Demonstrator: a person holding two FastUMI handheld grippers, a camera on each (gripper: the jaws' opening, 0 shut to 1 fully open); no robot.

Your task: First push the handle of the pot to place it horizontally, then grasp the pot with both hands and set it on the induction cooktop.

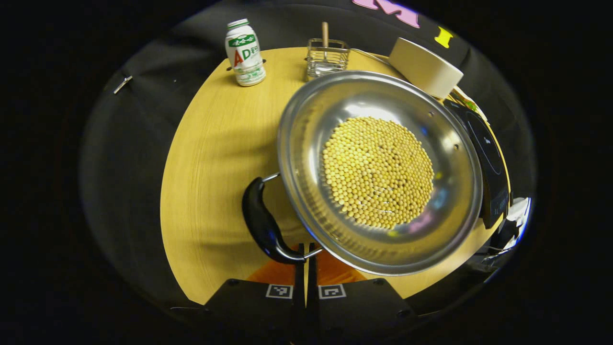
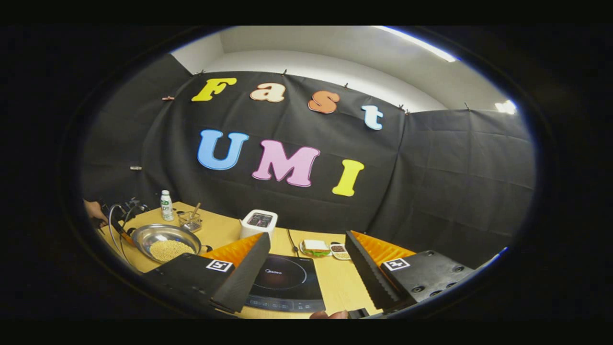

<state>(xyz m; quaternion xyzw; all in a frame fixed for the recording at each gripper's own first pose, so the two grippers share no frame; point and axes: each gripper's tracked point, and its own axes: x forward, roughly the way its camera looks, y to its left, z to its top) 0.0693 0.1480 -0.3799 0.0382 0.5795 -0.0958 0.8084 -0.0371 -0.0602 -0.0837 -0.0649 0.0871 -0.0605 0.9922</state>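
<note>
Left gripper view: left tongs (image 1: 305, 268) at bottom centre, fingers pressed together with only a thin dark slit between them, clenched. Their tips meet the near end of the handle (image 1: 264, 223), a glossy black curved grip joined to the pot (image 1: 306, 158) by two thin wire arms; whether they pinch the wire or only touch it, I cannot tell. Pot is a wide, shallow, round bowl of polished metal, rim flared, inner wall mirror-bright with coloured reflections. Its bottom is covered by a flat round layer of small yellow beans (image 1: 378, 172). Pot looks tilted, and sits on the pale wood-grain table (image 1: 215, 158), handle on its left side. Behind it: a white plastic bottle (image 1: 244, 52) standing upright, a square wire basket (image 1: 327, 57) with a wooden stick in it, a cream round-cornered box (image 1: 425, 67). The flat black cooktop (image 1: 483, 153) lies at the pot's right edge.

Right gripper view: right tongs (image 2: 306, 273) released, fingers spread wide, ribbed inner faces, nothing between them. Past the gap the cooktop (image 2: 282, 278), glossy black with a ring mark, lies flat on the table (image 2: 335, 282). Pot (image 2: 165, 239) with beans is far left, well apart from the cooktop. A hand (image 2: 93, 213) shows at the left edge
</note>
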